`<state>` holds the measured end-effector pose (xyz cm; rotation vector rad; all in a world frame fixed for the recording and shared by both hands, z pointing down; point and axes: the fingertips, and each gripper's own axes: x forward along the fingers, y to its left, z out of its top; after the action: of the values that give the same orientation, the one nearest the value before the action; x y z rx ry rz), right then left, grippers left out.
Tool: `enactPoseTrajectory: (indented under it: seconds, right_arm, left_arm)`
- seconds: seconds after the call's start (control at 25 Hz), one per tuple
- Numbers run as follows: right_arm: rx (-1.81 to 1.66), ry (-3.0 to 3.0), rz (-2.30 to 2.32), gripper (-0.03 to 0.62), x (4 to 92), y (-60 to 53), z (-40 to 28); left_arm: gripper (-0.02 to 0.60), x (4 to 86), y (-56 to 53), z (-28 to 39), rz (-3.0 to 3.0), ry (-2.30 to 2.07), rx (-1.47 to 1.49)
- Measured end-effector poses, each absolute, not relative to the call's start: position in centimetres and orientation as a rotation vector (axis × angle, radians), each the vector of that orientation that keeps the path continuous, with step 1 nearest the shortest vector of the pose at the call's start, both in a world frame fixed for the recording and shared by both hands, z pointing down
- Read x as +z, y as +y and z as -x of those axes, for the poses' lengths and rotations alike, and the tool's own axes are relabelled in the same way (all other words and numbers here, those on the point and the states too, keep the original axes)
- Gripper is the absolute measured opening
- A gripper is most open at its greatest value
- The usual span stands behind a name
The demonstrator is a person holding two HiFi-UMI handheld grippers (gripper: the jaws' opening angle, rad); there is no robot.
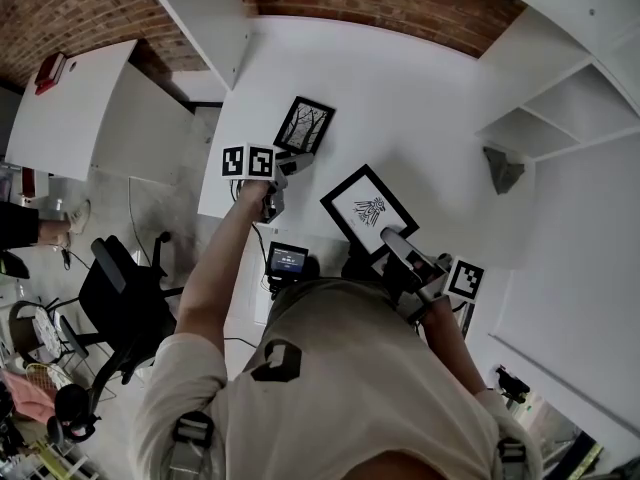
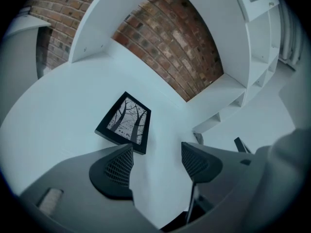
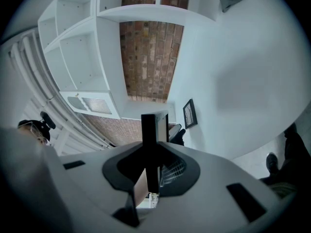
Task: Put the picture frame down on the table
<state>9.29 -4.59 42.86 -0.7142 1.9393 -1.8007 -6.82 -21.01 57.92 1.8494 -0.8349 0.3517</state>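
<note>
The left claw (image 1: 298, 160) is spread and empty. In the left gripper view, only bare white tabletop (image 1: 400, 98) shows between its jaws. Just ahead of it the tree frame (image 1: 303, 124) lies flat and face up, clear of both pads, so that frame looks already set down. The claw hangs just off its near edge with no hold on it.

The right claw (image 1: 386, 238) pinches the second frame (image 1: 366, 208) by its near edge. The right gripper view shows the black edge running straight up between the closed pads. Gripping one edge leaves the print face up and the back free to meet the surface. This frame sits over the front part of the tabletop, near the tree frame but apart from it. I cannot tell whether its underside touches yet.

The claw reaches in level, which suits a flat landing. What seems left is to settle it and let go.
</note>
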Motion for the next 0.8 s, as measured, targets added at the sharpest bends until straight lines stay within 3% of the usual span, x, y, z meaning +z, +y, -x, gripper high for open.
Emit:
enactPoseTrajectory:
  seconds: [0.8]
  right_arm:
    - [-1.702, 1.908, 0.758, 0.051, 42.3, -3.8, -9.9]
  left_arm:
    - [0.305, 51.6, -14.1, 9.3, -1.954, -0.919, 0.131]
